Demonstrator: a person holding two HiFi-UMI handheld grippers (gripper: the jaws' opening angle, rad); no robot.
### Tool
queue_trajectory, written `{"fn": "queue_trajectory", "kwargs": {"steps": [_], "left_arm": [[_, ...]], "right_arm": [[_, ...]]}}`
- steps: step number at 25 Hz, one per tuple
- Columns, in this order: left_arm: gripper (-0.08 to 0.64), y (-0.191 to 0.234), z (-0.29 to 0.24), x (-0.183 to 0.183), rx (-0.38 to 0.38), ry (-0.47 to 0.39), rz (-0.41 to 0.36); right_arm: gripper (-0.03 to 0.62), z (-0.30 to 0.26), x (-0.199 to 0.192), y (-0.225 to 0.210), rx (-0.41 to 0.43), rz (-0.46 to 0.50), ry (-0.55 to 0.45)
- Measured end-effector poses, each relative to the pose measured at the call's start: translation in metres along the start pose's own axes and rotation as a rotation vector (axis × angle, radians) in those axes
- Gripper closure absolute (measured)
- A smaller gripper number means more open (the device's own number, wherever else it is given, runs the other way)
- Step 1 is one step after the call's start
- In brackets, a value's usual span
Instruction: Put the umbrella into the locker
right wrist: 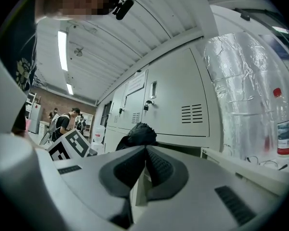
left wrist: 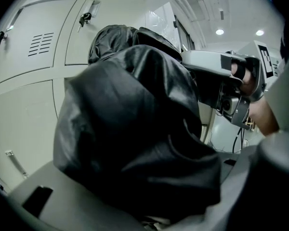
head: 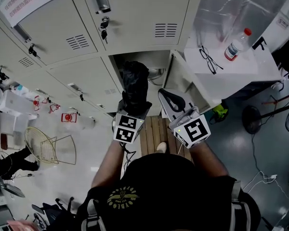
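One risk: the umbrella (head: 135,83), clamped in the left hand-held gripper (head: 134,109), could snag the locker (head: 156,60) rim at twelve o'clock; the right hand-held gripper (head: 171,100) has its jaws together, empty.

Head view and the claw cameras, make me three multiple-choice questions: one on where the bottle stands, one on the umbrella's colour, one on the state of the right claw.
1. Where does the bottle stand?
A. on the white table beside the lockers
B. inside a locker
C. on the floor

2. What colour is the umbrella?
A. red
B. black
C. yellow

3. How is the right claw?
A. shut with nothing in it
B. clamped on the umbrella
C. wide open

Answers:
1 A, the head view shows it on the tabletop at the right of the lockers.
2 B, its folded fabric is black in every view.
3 A, the right gripper view shows the pads meeting with nothing between them.
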State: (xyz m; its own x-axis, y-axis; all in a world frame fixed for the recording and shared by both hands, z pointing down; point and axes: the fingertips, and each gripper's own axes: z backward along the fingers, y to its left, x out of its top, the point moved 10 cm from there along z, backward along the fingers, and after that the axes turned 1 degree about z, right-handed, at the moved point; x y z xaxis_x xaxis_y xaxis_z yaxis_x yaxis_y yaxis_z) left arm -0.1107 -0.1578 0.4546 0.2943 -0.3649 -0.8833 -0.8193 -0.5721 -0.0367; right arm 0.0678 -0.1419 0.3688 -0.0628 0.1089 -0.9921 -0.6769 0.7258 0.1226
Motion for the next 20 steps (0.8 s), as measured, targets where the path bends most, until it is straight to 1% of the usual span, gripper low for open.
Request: {"fn": "queue_trajectory", "kwargs": {"steps": [7, 13, 17, 20], "left_arm": [[0.272, 0.005, -0.014, 0.005, 0.016, 0.03, 0.037], [0.272, 0.014, -0.028, 0.013, 0.046, 0.035, 0.056], [0.272, 0.018, -0.038, 0.009, 0.059, 0.048, 0.076], [0.272, 0.018, -0.044, 0.006, 0.056, 0.066, 0.083]], "right_arm": [[0.561, -0.009, 0.0, -0.012, 0.06, -0.001, -0.017], [0.561, -0.016, -0.002, -0.022, 0.12, 0.013, -0.027], [0.561, -0.021, -0.005, -0.025, 0.157, 0.017, -0.027], [0.561, -0.025, -0.006, -0.029, 0.171, 0.014, -0.021]]}}
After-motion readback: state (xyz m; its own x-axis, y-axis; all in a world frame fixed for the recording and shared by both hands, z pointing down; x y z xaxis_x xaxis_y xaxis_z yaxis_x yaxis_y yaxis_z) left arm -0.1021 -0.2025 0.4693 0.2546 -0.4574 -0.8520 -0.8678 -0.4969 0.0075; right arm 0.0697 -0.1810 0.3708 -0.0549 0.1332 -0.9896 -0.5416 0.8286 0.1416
